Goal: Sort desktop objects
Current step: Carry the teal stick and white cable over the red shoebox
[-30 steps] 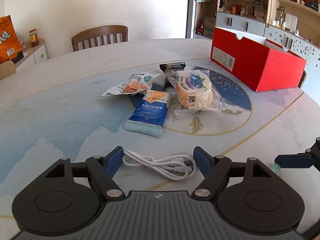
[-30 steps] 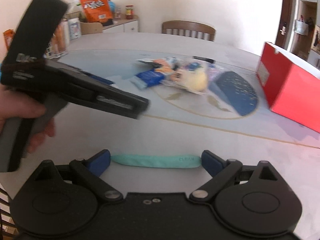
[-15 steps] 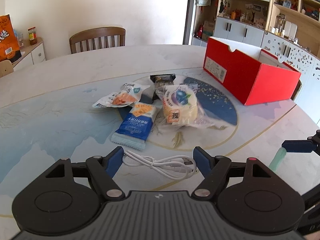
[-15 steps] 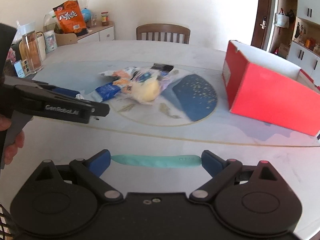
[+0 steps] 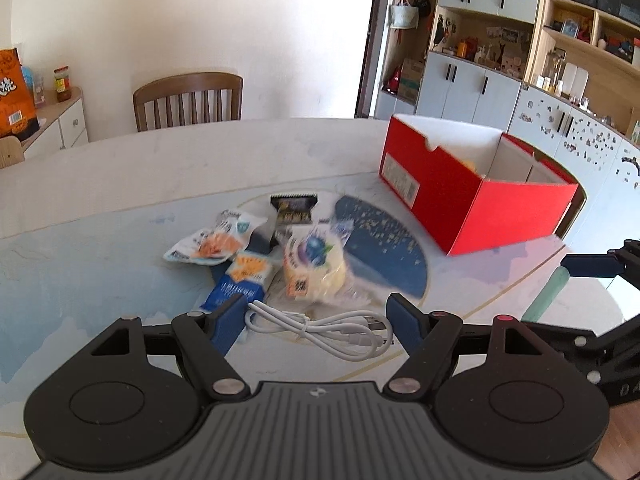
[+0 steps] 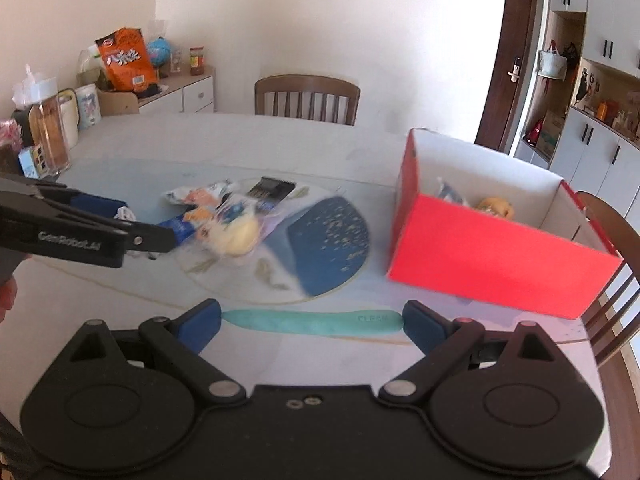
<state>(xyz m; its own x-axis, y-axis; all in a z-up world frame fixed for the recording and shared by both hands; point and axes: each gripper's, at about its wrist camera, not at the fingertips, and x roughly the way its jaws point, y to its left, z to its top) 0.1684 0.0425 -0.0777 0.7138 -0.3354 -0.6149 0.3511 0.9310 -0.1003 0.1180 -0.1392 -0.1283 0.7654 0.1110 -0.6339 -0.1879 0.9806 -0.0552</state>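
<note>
Glossy plastic snack wrappers (image 5: 224, 242), red cardboard box (image 5: 476, 204), wooden chair (image 5: 188, 100)

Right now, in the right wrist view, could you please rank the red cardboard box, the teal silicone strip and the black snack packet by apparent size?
1. Red cardboard box, clearly largest.
2. Teal silicone strip, though nearness to the camera inflates it.
3. Black snack packet, smallest, farther away.

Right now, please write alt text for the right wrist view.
The right gripper holds a teal bar endwise above the table. Ahead are a snack pile and an open red box; the left gripper enters from the left.
</note>
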